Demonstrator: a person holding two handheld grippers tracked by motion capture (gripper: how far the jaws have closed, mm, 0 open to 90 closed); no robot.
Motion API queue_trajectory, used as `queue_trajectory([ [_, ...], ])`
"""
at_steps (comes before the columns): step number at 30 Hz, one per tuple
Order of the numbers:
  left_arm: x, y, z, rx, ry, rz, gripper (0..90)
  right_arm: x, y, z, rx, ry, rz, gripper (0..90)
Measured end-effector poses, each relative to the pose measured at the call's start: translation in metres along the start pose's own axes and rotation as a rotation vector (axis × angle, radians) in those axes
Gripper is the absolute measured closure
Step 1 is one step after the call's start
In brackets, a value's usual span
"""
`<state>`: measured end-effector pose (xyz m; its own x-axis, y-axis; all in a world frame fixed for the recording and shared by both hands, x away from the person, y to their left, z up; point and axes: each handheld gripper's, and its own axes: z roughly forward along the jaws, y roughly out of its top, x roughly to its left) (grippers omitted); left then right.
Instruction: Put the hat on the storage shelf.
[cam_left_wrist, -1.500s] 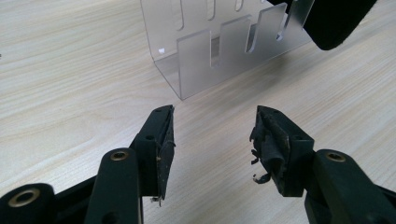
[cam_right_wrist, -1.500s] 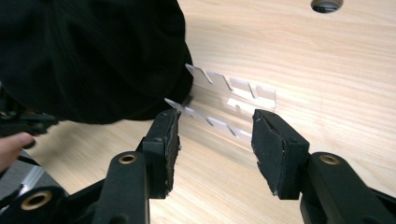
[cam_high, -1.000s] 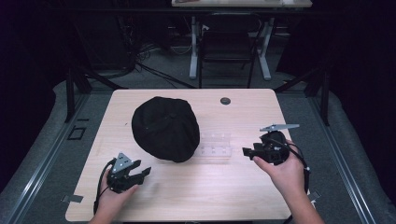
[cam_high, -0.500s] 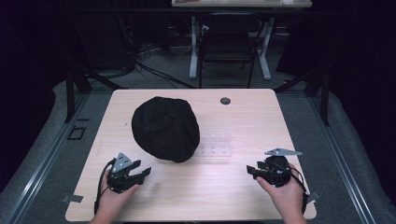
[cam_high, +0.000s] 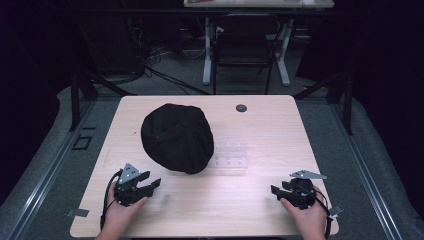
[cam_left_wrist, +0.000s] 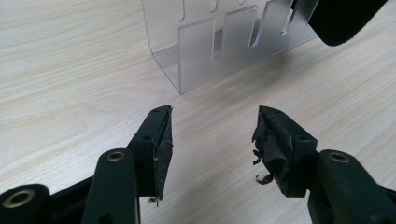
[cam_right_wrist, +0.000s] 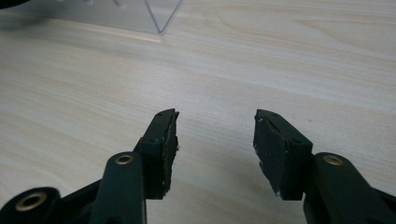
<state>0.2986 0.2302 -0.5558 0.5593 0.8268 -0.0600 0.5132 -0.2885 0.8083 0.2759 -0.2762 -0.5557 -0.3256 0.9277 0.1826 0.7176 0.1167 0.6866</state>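
I hold both tongs low over the near edge of the table (cam_high: 260, 215). My left tongs (cam_high: 150, 185) sit near the near-left corner, jaws spread and empty. My right tongs (cam_high: 278, 190) sit near the near-right corner, jaws likewise spread and empty. In both gripper views the pads are bare, with only wood grain between them.

The hat (cam_high: 177, 137), a black cloth cap, lies crown up left of the table's centre. Its right side touches or overlaps the clear rack (cam_high: 231, 156), which stands just right of it, toward the near edge. In the left gripper view the rack (cam_left_wrist: 219, 42) stands ahead of the jaws, with the hat's edge (cam_left_wrist: 343, 18) at its far right end. In the right gripper view only a corner of the rack (cam_right_wrist: 154, 16) is ahead.

Judged step: start position, nothing gripped yet, both tongs apart from the hat.

Next move, as I judge it: advance the left tongs to the hat's near rim, keep the jaws spread until cloth lies between the pads, then pinch. Soft cloth may slip, so take a full fold. Bring the right tongs to steady the rack or take the opposite rim.
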Motion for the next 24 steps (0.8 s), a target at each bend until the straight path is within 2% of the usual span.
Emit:
queue_trajectory([
  [4, 0.001, -0.001, 0.002, 0.006, -0.014, 0.004, 46.5, -0.002, 0.000, 0.003, -0.031, -0.018, 0.015, 48.7],
  [7, 0.004, 0.000, 0.002, 0.007, -0.015, 0.009, 46.4, 0.000, 0.001, 0.007, -0.044, -0.026, -0.010, 48.7],
  [11, 0.010, -0.002, 0.003, -0.007, -0.020, -0.028, 46.5, 0.003, 0.000, 0.010, -0.033, -0.030, -0.061, 49.7],
  [13, 0.014, -0.002, 0.003, -0.009, -0.041, -0.052, 46.5, 0.004, -0.001, 0.010, -0.028, -0.035, -0.077, 50.0],
  [16, 0.016, -0.003, 0.002, -0.028, -0.070, -0.088, 46.2, 0.002, -0.001, 0.010, -0.025, -0.036, -0.075, 51.7],
  [18, 0.018, -0.002, 0.001, -0.045, -0.099, -0.096, 44.5, 0.002, -0.001, 0.010, -0.017, -0.043, -0.068, 50.7],
  [22, 0.021, -0.001, 0.002, -0.060, -0.144, -0.087, 41.8, 0.002, -0.001, 0.011, -0.011, -0.047, -0.065, 50.1],
  [24, 0.022, 0.000, 0.000, -0.075, -0.175, -0.117, 41.7, 0.002, -0.001, 0.010, -0.016, -0.035, -0.059, 49.2],
])
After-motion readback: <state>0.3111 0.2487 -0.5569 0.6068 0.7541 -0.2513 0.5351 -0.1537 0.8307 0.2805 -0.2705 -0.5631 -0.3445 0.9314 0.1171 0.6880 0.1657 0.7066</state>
